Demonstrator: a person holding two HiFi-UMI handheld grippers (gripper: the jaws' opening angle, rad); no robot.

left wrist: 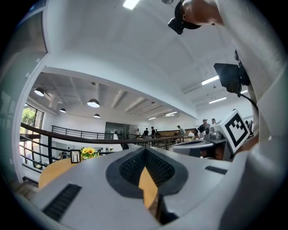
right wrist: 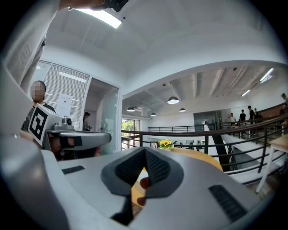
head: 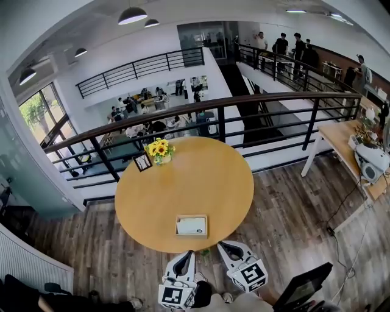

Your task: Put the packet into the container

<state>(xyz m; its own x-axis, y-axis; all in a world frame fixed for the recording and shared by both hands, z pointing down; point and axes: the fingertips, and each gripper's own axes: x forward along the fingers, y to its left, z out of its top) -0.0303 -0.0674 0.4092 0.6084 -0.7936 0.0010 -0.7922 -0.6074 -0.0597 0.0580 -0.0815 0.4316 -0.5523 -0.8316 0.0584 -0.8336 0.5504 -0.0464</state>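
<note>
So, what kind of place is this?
Probably a mezzanine in an open office or co-working building: a dark railing overlooks a lower floor where people gather, pendant lamps hang overhead, and a round wooden table stands on plank flooring.

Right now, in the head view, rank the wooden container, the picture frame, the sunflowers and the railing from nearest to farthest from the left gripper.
1. Wooden container: just ahead of the left gripper, at the near edge of the table.
2. Picture frame and sunflowers: side by side at the table's far left edge, too close to call.
3. Railing: beyond the table.
</note>
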